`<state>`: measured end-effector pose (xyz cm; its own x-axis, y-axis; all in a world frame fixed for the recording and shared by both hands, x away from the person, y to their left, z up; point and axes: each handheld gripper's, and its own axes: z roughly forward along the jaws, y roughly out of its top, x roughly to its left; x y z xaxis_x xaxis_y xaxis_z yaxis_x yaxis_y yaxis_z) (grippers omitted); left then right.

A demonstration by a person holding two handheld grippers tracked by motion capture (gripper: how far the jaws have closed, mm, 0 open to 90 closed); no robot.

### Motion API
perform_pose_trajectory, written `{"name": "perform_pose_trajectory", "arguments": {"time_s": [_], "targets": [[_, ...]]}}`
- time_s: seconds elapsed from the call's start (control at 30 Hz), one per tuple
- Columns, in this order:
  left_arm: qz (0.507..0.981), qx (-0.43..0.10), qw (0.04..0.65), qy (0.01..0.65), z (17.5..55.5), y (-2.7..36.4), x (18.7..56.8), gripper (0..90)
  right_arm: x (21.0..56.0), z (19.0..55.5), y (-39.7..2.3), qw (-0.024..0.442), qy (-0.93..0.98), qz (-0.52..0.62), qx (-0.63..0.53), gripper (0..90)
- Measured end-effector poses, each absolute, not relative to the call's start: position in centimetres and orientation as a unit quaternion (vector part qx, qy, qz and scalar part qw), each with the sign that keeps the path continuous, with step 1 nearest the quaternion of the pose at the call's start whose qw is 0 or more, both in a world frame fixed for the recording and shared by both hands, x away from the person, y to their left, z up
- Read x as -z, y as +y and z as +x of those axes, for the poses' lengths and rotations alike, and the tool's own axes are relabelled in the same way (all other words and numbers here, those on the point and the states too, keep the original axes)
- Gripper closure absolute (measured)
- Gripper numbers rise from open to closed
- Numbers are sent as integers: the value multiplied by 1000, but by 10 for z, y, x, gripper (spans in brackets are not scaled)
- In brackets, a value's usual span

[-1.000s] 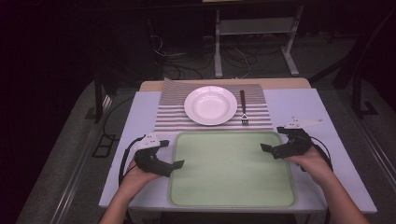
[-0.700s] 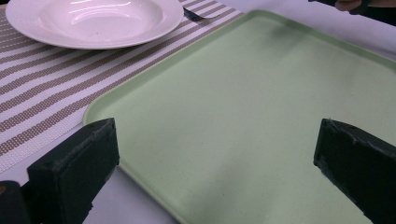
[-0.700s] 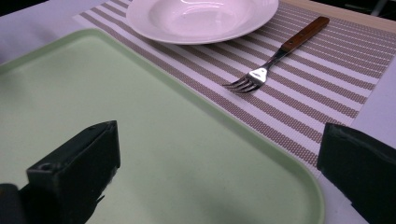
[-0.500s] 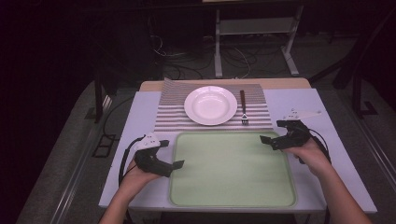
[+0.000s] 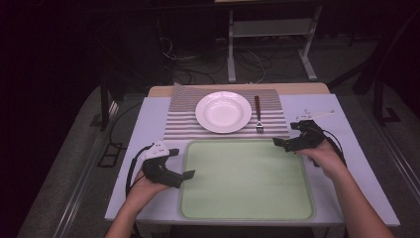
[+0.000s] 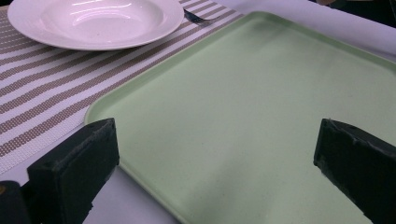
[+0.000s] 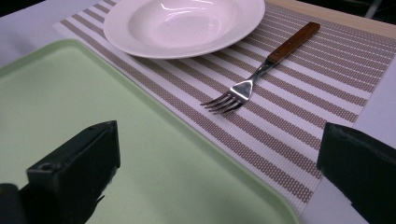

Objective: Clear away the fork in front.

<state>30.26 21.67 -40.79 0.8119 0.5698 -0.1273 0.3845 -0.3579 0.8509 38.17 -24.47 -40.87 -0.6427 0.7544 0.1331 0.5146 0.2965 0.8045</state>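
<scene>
Right gripper [image 5: 281, 143] has its jaws spread wide and empty, aimed at the steel fork with a brown wooden handle [image 7: 261, 72]. The fork lies flat on the brown-and-white striped woven placemat [image 7: 327, 88], ahead of and between the jaws, tines toward them, handle pointing away. Round white ceramic plate [image 7: 184, 23] sits ahead and left of the jaws, just beside the fork. Pale green plastic tray [image 7: 70, 116] lies under the left jaw.

Left gripper [image 5: 188, 174] is also wide open, holding nothing, over the tray's near-left corner.

Judgement: the fork is light, rigid and lying low; the steel neck is likely slippery, so pinch the wooden handle across its width. The plate is breakable, so keep clear.

No readable writing or brands.
</scene>
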Motion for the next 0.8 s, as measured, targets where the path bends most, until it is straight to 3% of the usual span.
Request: {"name": "perform_pose_trajectory", "arguments": {"time_s": [0.47,0.8], "targets": [[817,-95,487,292,303,217,407,0,408,410,-236,138,791,418,-425,0],[818,-95,488,289,303,217,407,0,409,437,-227,134,793,447,-391,132]]}}
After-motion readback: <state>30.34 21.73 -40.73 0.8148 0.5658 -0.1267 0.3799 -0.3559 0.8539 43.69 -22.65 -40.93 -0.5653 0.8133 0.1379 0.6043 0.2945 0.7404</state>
